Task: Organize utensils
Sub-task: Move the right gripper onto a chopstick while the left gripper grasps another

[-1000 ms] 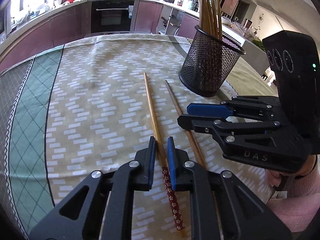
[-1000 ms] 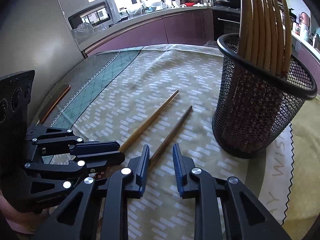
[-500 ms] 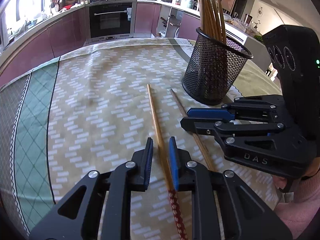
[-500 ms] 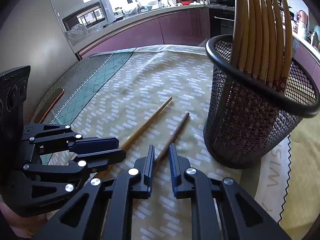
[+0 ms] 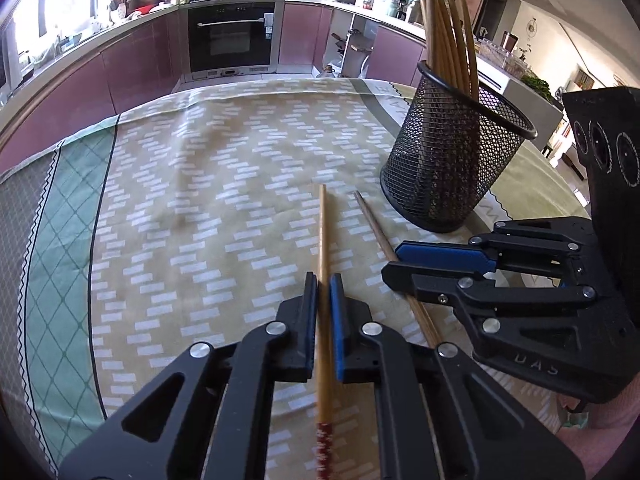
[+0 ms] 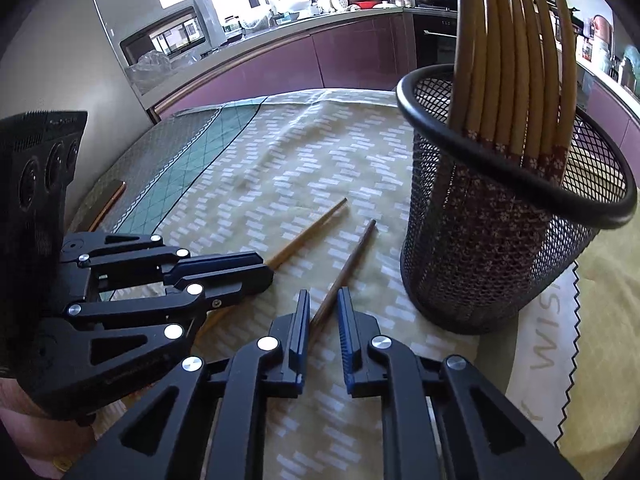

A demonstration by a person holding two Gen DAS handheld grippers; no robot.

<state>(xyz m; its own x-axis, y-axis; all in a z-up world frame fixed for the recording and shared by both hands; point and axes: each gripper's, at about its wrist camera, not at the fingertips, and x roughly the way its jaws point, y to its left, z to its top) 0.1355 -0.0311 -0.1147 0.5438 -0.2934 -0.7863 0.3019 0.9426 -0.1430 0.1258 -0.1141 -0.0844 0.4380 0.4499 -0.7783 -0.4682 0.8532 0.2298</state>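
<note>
Closed in since a second ago: left gripper (image 5: 323, 280) jaws, then loosely astride the lighter chopstick (image 5: 322, 232), now pressed together on its shaft, pinching it ahead of the red patterned end. Narrowed too on the right gripper (image 6: 323, 300), yet still slightly spread, straddling the near end of the darker chopstick (image 6: 352, 256) without visibly pressing on it. Lying side by side, slightly apart, on the patterned tablecloth (image 5: 200, 200) over the counter, tips pointing away from the jaws. Standing upright just beyond and right of the darker tip: black mesh holder (image 5: 448, 168), with bundled chopsticks (image 5: 444, 40) rising from it, patterned ends down. Both grippers close together, angled down at the cloth.
</note>
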